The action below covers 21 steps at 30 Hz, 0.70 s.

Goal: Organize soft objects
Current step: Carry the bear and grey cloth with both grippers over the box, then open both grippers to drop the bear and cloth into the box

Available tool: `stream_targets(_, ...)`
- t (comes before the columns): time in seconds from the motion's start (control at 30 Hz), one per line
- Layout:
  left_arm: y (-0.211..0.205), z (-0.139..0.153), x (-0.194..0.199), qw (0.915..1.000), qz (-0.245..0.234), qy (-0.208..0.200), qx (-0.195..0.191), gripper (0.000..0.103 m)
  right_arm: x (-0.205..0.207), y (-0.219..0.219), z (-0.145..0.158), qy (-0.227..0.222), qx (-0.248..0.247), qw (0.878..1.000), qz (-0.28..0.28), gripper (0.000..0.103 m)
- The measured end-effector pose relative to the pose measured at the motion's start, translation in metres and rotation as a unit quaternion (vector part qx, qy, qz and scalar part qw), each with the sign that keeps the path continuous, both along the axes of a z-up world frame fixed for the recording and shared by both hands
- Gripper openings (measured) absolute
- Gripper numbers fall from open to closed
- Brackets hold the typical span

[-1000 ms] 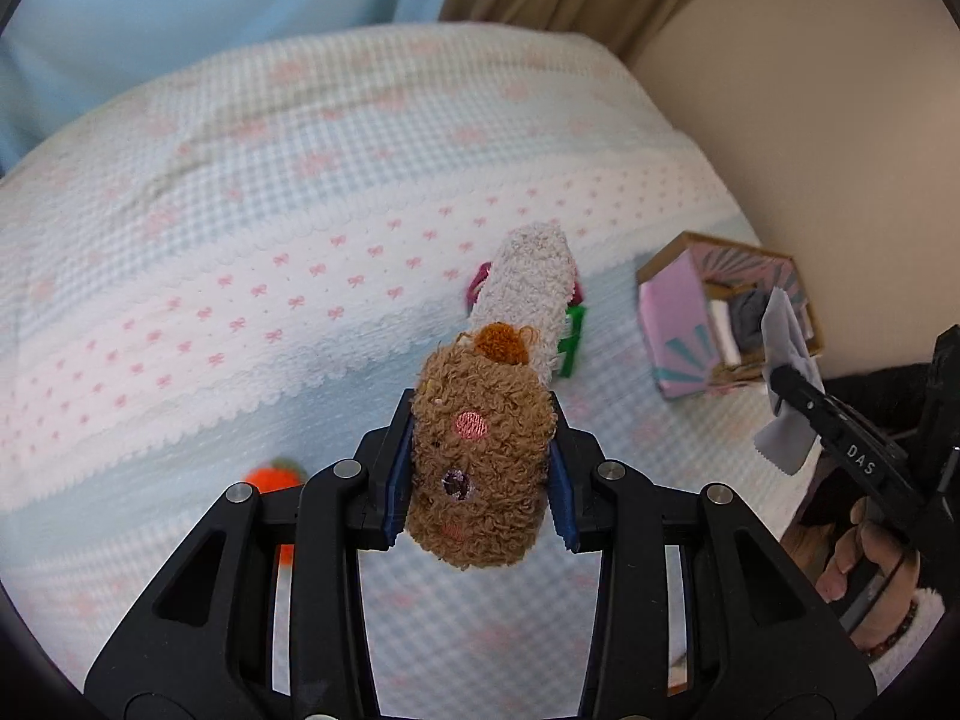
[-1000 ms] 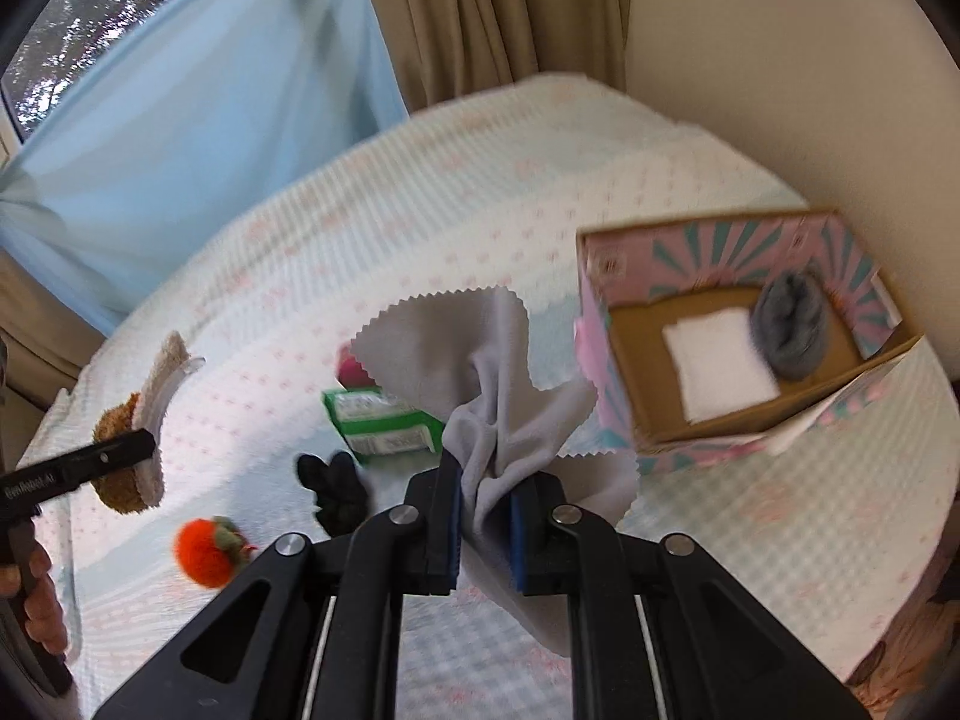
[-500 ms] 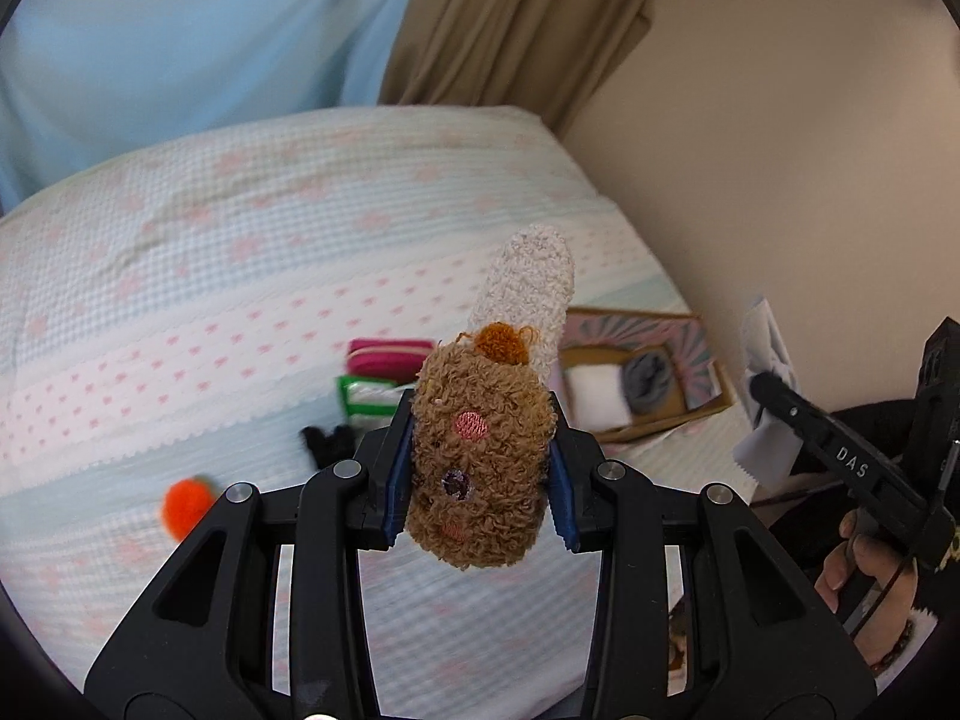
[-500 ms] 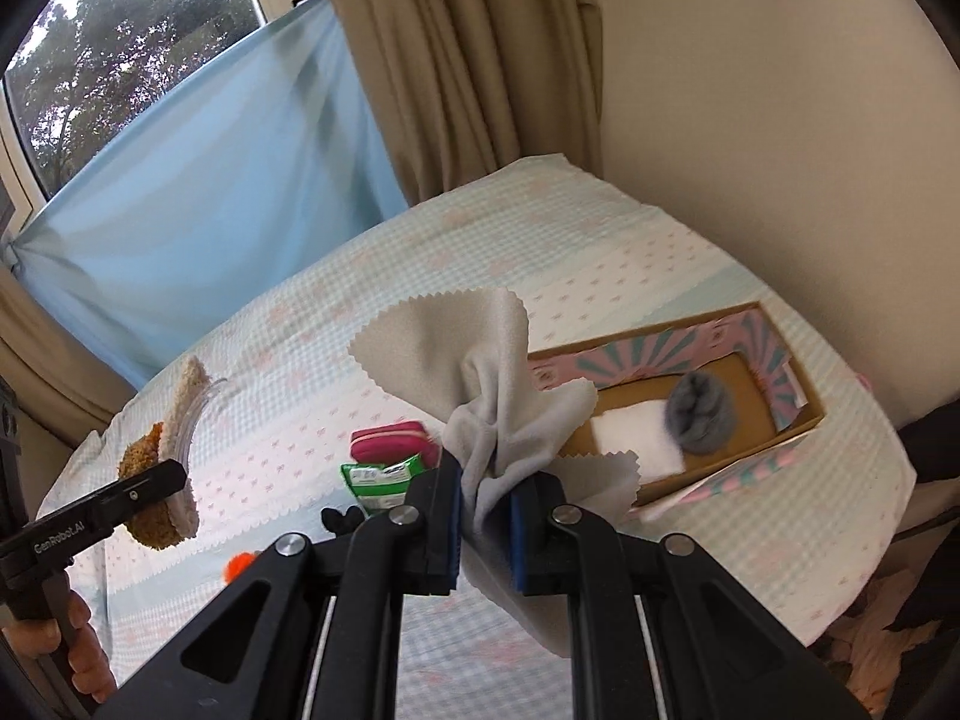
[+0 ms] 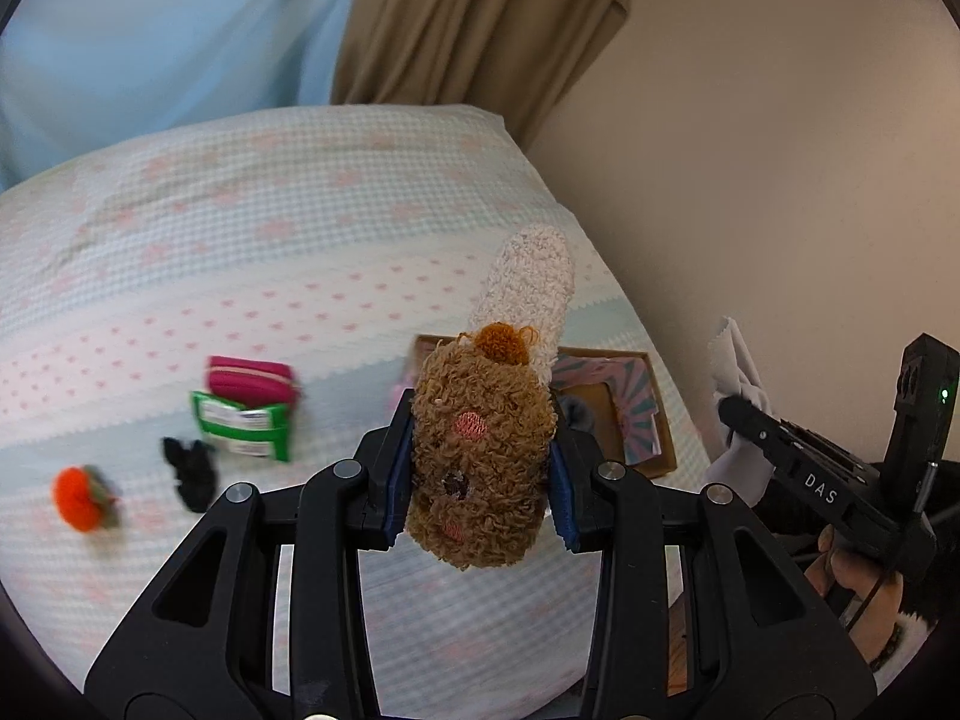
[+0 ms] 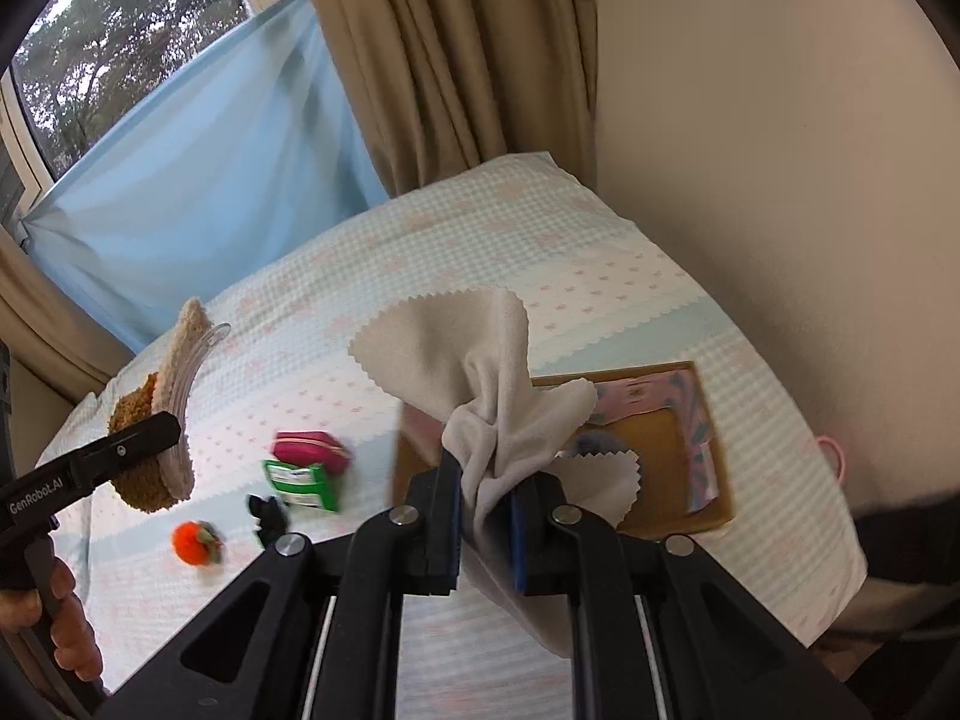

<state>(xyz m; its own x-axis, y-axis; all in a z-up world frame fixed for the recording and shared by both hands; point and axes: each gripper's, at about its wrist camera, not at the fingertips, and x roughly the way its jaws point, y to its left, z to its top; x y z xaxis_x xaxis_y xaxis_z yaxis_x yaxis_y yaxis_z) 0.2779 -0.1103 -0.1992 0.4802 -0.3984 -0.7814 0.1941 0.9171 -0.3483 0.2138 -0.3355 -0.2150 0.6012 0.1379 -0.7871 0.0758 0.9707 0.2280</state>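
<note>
Both grippers have lifted well above the bed, the left gripper clamped on the fuzzy bear headband, the right gripper pinching the grey cloth, so both seem bound for the cardboard box just ahead.

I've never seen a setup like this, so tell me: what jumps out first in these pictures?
The fuzzy brown plush toy jumps out, pinched in the left tool and held above the bed. Next is the pale grey cloth bunched in the right tool, above a pink patterned box near the wall. Small items lie on the bedspread, the brightest an orange pom-pom.
</note>
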Motion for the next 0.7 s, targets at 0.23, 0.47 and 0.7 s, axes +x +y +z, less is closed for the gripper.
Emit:
stream_targets(0.23,-0.068,-0.048,0.024,0.999,0.011,0.043,0.01,0.034,0.032,-0.07,-0.045,0.057,0.007,0.998,0.015,0.011)
stream_targets(0.47,-0.117,-0.112,0.042,0.9941,0.007,0.095,0.051,0.034,0.062,-0.104,-0.095,0.106,0.032,0.993,0.032,0.011)
stream_targets(0.7,-0.133,-0.164,0.056,0.9866,0.015,0.142,0.08,0.034,0.081,-0.114,-0.139,0.147,0.061,0.987,0.032,0.011)
